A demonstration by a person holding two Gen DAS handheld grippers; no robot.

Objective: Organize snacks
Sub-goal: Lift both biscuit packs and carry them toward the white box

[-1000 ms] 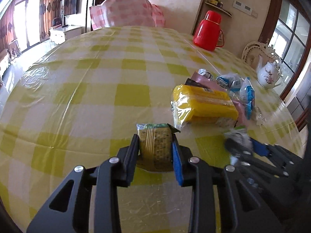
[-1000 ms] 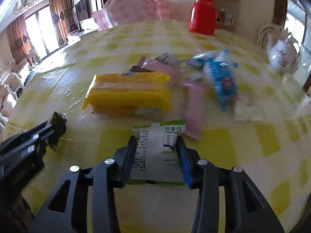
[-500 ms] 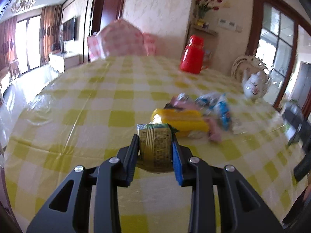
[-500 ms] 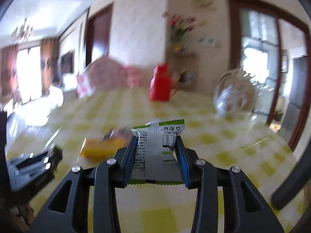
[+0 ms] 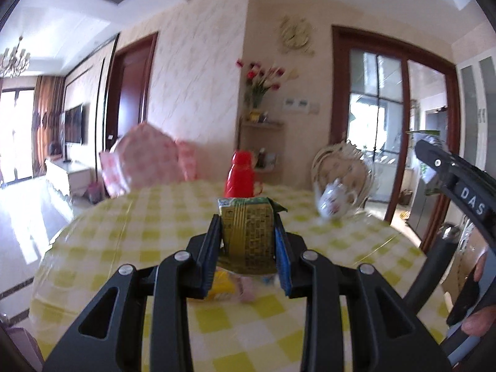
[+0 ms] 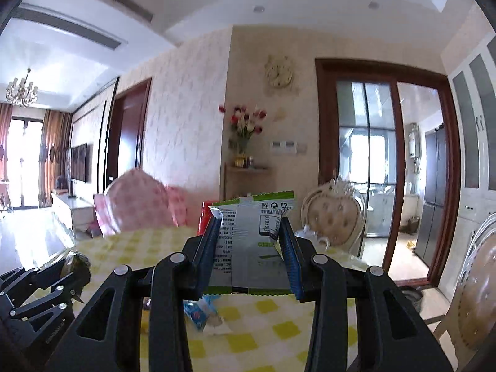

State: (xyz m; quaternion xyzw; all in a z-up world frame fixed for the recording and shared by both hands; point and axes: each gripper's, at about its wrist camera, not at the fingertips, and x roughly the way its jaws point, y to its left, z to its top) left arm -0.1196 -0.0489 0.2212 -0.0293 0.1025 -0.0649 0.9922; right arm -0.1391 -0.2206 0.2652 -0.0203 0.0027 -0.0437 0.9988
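My left gripper (image 5: 248,241) is clamped on a small olive-green snack packet (image 5: 248,235), its pads pressing the two long sides, and my right gripper (image 6: 251,248) holds a white snack packet with green trim (image 6: 252,235) the same way; both packets are up in the air above the table (image 5: 148,241), with its yellow checked cloth, clear of the surface. I judge both as light, soft foil pouches: the wrapper gives under the pads and the crimped top edges stick out free, so the contents are probably brittle and would crush under a harder squeeze. The film looks slick, so a grip across the filled middle, where I have them now, seems safer than pinching a seal flap, which could slide or tear. Down below, a yellow pack (image 5: 221,285) and a blue-wrapped snack (image 6: 198,310) lie on the table, blurred and partly hidden behind my fingers. A red flask (image 5: 241,176) and a flowered teapot (image 5: 334,200) stand farther back, well away from both packets
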